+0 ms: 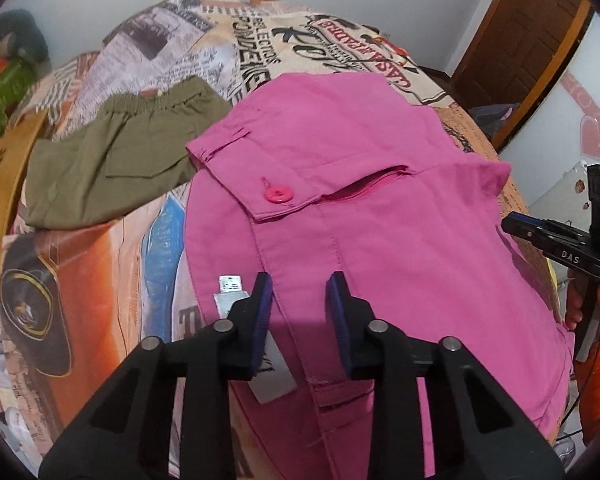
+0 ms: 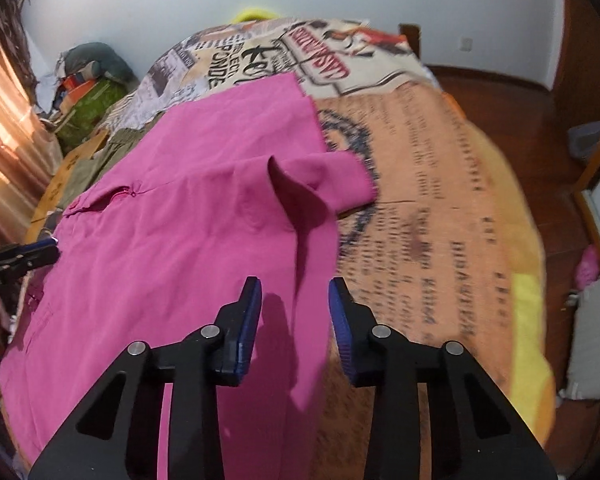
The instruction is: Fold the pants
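Note:
Pink pants (image 1: 380,208) lie spread on the bed, waistband with a pink button (image 1: 277,194) and open zipper facing up. My left gripper (image 1: 300,284) is open just above the pants near a white label (image 1: 232,294). My right gripper (image 2: 294,290) is open over the right edge of the pink pants (image 2: 180,240), where a fabric fold (image 2: 296,184) stands up. The right gripper also shows in the left wrist view (image 1: 516,224) at the pants' right edge; the left gripper shows in the right wrist view (image 2: 48,248) at far left.
Olive-green shorts (image 1: 112,164) lie folded on the bed to the left of the pink pants. The bed has a printed newspaper-pattern cover (image 2: 420,200). A pile of clothes (image 2: 88,92) sits by the wall. A wooden door (image 1: 528,36) and wooden floor (image 2: 560,200) are to the right.

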